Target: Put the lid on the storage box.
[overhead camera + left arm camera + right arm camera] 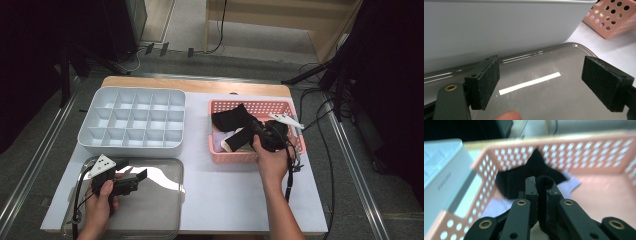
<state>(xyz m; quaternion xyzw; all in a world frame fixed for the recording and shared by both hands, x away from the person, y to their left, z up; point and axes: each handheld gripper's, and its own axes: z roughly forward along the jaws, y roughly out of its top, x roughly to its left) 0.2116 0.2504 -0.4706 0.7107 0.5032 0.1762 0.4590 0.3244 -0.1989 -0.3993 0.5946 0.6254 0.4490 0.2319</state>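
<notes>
Over the table in the high view, the right gripper (256,134) sits in the pink basket (218,152) among dark socks, while the white divided organizer (131,120) has every cell bare, so sorting looks barely begun. Along the left gripper (540,83) view, the jaws stand wide apart, holding nothing, above the metal tray (564,57). Seen along the right gripper, its jaws are clamped on a black sock (544,181) inside the basket.

Black cloth (534,172) lies crumpled in the pink basket (584,152), one fold pinched.
</notes>
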